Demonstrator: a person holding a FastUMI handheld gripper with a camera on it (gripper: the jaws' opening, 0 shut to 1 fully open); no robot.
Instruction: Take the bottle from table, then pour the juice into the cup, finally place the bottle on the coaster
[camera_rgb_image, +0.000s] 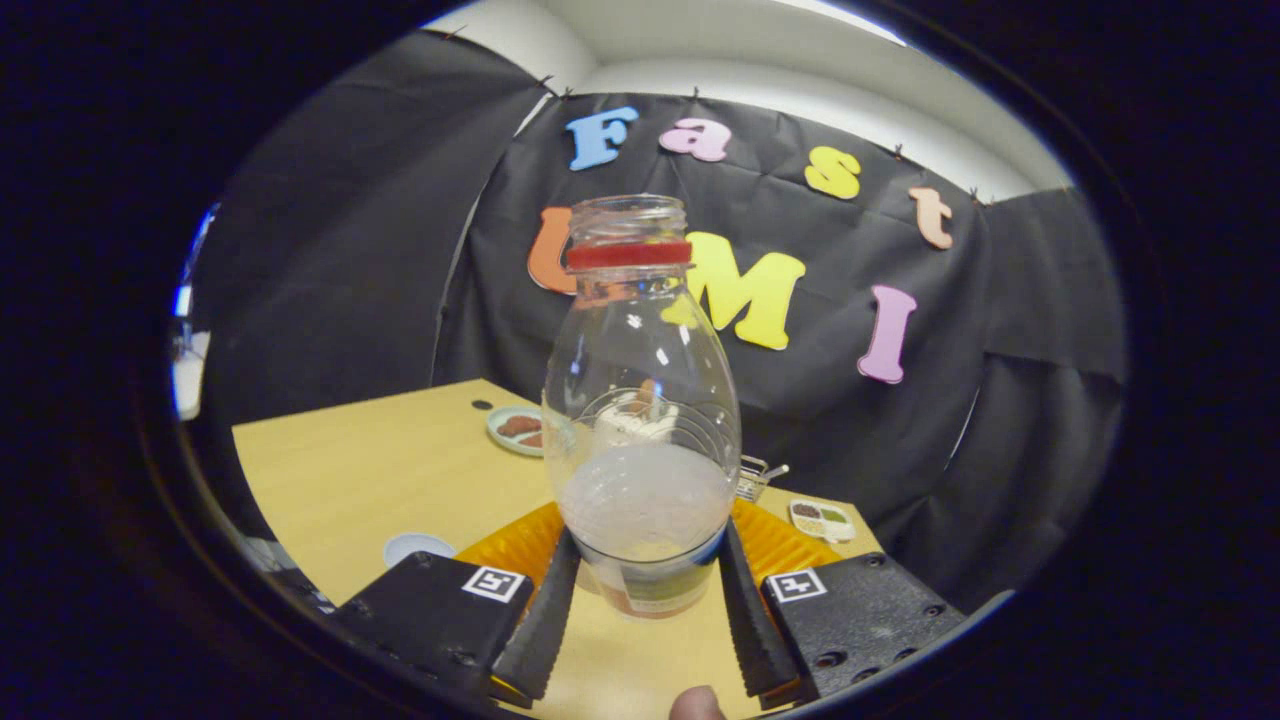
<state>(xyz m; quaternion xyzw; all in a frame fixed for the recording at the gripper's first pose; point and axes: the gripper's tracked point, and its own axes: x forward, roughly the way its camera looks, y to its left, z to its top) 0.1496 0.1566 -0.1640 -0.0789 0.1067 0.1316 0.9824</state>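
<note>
The gripper (648, 590) clamps both fingers on the upright bottle (640, 420), neck toward twelve o'clock, dead centre between them.

The bottle (640, 400) stands upright between the 2 jaws of the gripper (648, 620), both pressing its lower sides, above the table (380, 470). Beyond it lies an orange mat (770, 540). A plate (517, 430) sits behind-left, a small dish (822, 520) behind-right.
</note>
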